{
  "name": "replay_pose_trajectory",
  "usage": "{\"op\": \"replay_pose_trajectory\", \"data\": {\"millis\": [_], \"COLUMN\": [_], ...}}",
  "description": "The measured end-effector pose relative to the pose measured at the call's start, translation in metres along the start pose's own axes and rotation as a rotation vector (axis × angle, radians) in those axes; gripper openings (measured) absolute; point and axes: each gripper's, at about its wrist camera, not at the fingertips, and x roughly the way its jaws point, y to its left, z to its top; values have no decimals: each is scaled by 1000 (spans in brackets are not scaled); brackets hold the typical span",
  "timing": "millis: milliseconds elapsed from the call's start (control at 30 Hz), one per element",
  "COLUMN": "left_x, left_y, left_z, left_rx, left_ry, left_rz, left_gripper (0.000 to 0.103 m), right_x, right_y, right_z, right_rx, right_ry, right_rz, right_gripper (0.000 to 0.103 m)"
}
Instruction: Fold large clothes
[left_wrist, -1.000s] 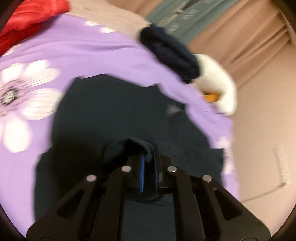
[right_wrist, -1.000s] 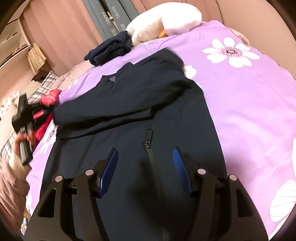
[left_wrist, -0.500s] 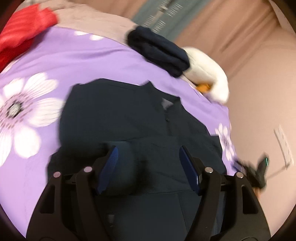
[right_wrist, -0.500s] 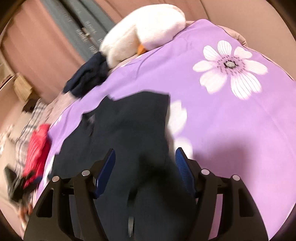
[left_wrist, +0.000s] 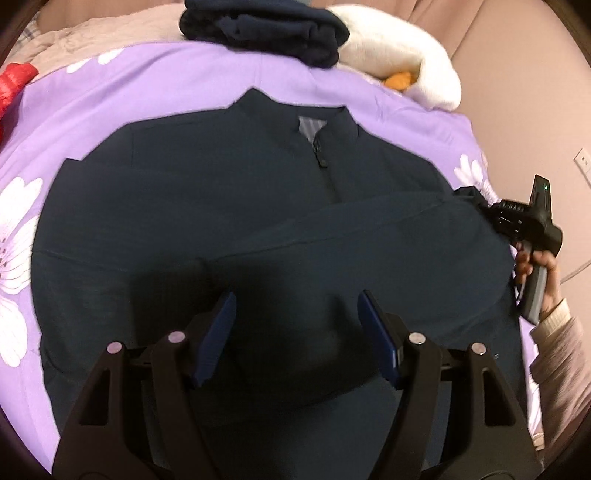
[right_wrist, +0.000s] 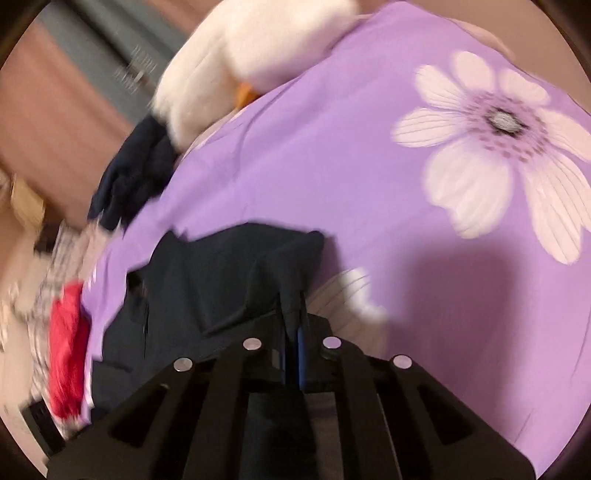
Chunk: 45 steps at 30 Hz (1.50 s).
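A dark navy zip jacket (left_wrist: 221, 206) lies spread on the purple flowered bedspread (left_wrist: 155, 85), collar toward the far side, with one sleeve (left_wrist: 369, 236) folded across its chest. My left gripper (left_wrist: 297, 317) hovers open just above the lower front of the jacket, nothing between its blue pads. In the left wrist view my right gripper (left_wrist: 476, 201) is at the jacket's right edge, held by a hand (left_wrist: 535, 266). In the right wrist view the right gripper (right_wrist: 293, 310) is shut on a pinched fold of the navy jacket (right_wrist: 221, 280) at its edge.
A folded navy garment (left_wrist: 266, 26) and a white plush toy (left_wrist: 399, 55) sit at the far end of the bed. Red clothing (right_wrist: 66, 354) lies off the jacket's far side. Beige walls and curtains surround the bed; a wall socket (left_wrist: 582, 159) is at right.
My left gripper let go of the sleeve cuff, opened and drew back over the jacket. My right gripper swung to the jacket's right edge and closed on the fabric there.
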Motion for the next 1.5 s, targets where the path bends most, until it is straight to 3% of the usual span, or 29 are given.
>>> {"op": "replay_pose_trajectory", "data": {"millis": [67,100,200,267,367,400,500,533,567,600,700,833,967,1100,1167,1267,1367,1433,1500], "left_x": [14,16,7,2,-2,-4,-8,-10,-13,-16,-52,-79,-55,-20,-11,-23,-43,-56,-61], "left_y": [4,6,10,14,23,26,31,31,32,32,27,25,8,2,7,9,21,33,45], "left_z": [-1,-3,-6,-10,-17,-19,-21,-21,-21,-21,-24,-25,-20,-31,-46,-55,-56,-50,-41], "left_rx": [-23,-39,-46,-47,-68,-87,-117,-121,-128,-135,-100,-68,-53,-18,12,61,7,-52,-116], "left_ry": [33,37,27,30,24,19,17,24,28,29,-47,-129,-86,0,32,12,-15,-58,-92], "left_rz": [23,20,14,11,7,1,-7,-4,-1,2,73,97,82,105,107,93,65,43,26], "left_gripper": [69,69,69,69,69,69,69,69,69,69,86,88,88,87,87,87,87,88,88], "right_x": [9,2,-44,-68,-74,-71,-48,-44,-50,-59,-87,-97,-67,-35,-42,-58,-75,-85,-83], "right_y": [1,4,13,26,38,39,32,24,17,13,25,62,90,78,66,58,66,79,92], "right_z": [-6,-6,-9,-18,-47,-59,-95,-99,-99,-96,-94,-100,-103,-123,-135,-135,-131,-126,-121], "right_rx": [-34,-38,-75,-205,-377,-434,-625,-636,-618,-579,-586,-641,-621,-669,-700,-709,-715,-705,-683], "right_ry": [39,14,-88,-101,-6,27,129,146,130,106,11,-41,-14,119,124,140,110,59,31], "right_rz": [-59,-56,78,84,36,-5,-298,-365,-377,-357,-332,-173,-79,-194,-202,-212,-176,-98,-32], "right_gripper": [9,17,38,38,37,30,18,18,18,18,18,20,20,20,20,20,20,22,30]}}
